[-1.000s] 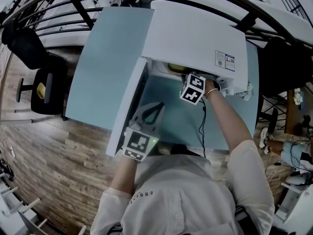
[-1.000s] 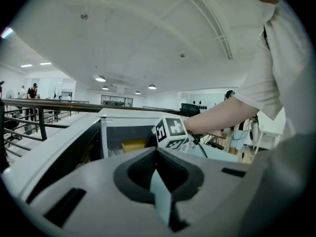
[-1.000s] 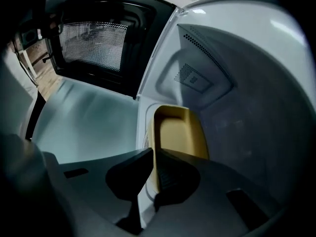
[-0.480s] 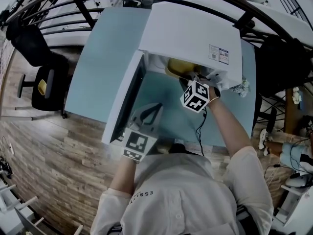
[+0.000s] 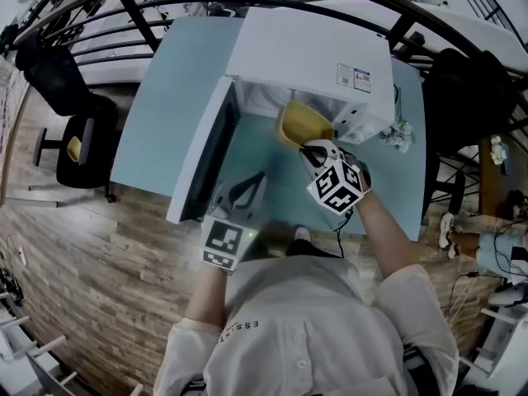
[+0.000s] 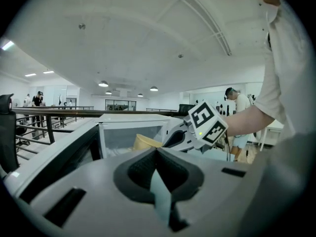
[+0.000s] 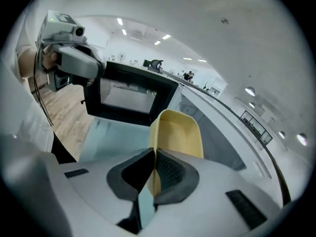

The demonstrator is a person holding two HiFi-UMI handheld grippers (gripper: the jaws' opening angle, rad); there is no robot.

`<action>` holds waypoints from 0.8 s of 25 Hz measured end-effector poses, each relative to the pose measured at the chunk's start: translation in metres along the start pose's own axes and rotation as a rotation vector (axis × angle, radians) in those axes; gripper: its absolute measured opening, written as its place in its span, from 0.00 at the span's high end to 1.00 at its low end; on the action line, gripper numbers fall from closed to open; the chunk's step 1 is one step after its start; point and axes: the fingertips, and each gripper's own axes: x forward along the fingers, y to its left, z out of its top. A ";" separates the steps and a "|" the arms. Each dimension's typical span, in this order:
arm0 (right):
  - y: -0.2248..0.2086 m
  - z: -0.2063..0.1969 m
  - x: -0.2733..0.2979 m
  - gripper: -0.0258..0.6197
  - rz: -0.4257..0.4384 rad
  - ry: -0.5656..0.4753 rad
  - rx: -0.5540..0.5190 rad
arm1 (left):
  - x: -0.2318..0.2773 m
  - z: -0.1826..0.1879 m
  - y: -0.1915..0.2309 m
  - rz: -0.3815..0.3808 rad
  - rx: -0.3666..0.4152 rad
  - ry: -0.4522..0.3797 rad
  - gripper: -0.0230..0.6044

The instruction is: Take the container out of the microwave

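The white microwave (image 5: 307, 54) stands on the pale blue table (image 5: 177, 97) with its door (image 5: 200, 162) swung open to the left. A yellow container (image 5: 297, 124) hangs tilted just outside the microwave's opening, above the table. My right gripper (image 5: 317, 150) is shut on its near rim; in the right gripper view the pads (image 7: 168, 169) pinch the yellow wall (image 7: 178, 132). My left gripper (image 5: 248, 190) hovers near the door's lower end, shut with nothing in it (image 6: 156, 150). From the left gripper view I see the container (image 6: 146, 142) beside the right gripper (image 6: 178, 136).
A black chair (image 5: 73, 143) stands on the wood floor left of the table. Dark railings (image 5: 140, 11) run behind the table. Small clutter (image 5: 400, 135) lies right of the microwave. The table's near edge (image 5: 280, 231) lies close to the person's body.
The right gripper has drawn back from the microwave's opening toward the person, bringing the yellow container out and up. The left gripper shifted slightly along the door.
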 end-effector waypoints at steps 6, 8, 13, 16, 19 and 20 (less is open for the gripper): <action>0.016 0.019 -0.042 0.91 -0.030 -0.155 0.188 | -0.007 0.011 0.004 0.012 0.036 -0.013 0.97; 0.017 0.025 -0.056 0.91 -0.048 -0.208 0.245 | -0.009 0.015 0.005 0.015 0.049 -0.019 0.97; 0.005 0.040 -0.092 0.91 -0.126 -0.350 0.365 | -0.011 0.027 0.007 0.009 0.086 -0.032 0.97; -0.006 0.042 -0.112 0.91 -0.190 -0.435 0.433 | -0.010 0.034 0.007 0.005 0.106 -0.042 0.97; -0.016 0.043 -0.129 0.91 -0.262 -0.506 0.474 | -0.010 0.042 0.008 0.003 0.124 -0.062 0.97; -0.018 0.042 -0.134 0.91 -0.287 -0.521 0.478 | -0.010 0.045 0.008 0.004 0.128 -0.068 0.97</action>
